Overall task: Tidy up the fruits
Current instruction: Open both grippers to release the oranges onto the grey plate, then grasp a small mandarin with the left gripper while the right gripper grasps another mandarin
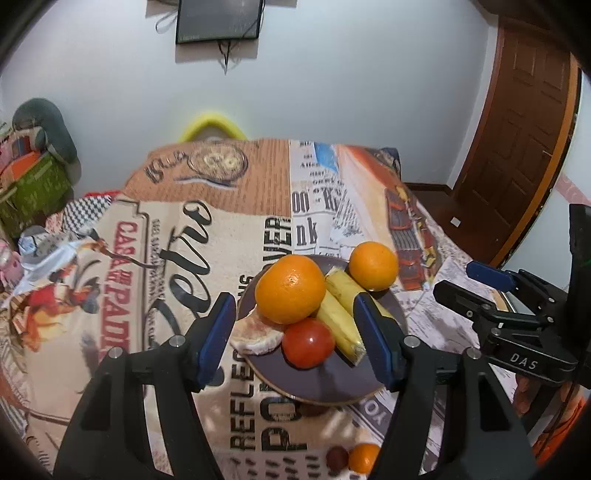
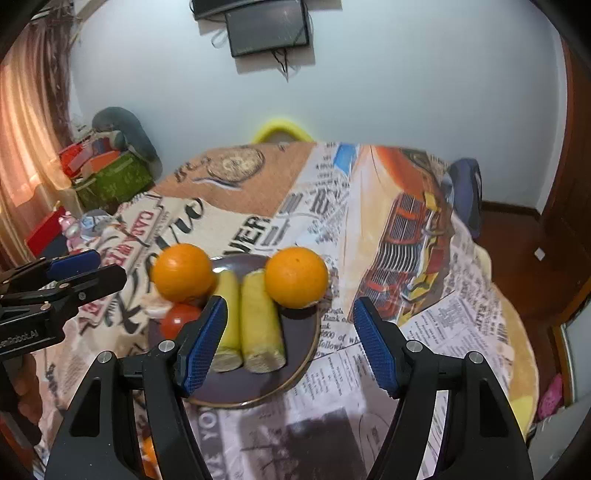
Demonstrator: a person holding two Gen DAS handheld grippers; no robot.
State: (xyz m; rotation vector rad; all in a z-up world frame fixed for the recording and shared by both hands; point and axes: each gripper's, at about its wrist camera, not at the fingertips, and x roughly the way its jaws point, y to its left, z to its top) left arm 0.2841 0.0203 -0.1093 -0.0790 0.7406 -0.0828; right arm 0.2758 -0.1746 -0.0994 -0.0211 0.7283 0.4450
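A table covered by a printed cloth (image 2: pixel 424 325) showing newspaper text, a red truck and large lettering. A dark round plate (image 2: pixel 295 354) sits on the cloth near its front middle. Close to the near edge, in front of the plate, a small orange fruit (image 1: pixel 364 458) lies just beside a small dark red fruit (image 1: pixel 337 458)

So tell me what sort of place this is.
Probably a room in a home: a table under a printed cloth, a wall-mounted screen, a wooden door, and a plate of fruit.
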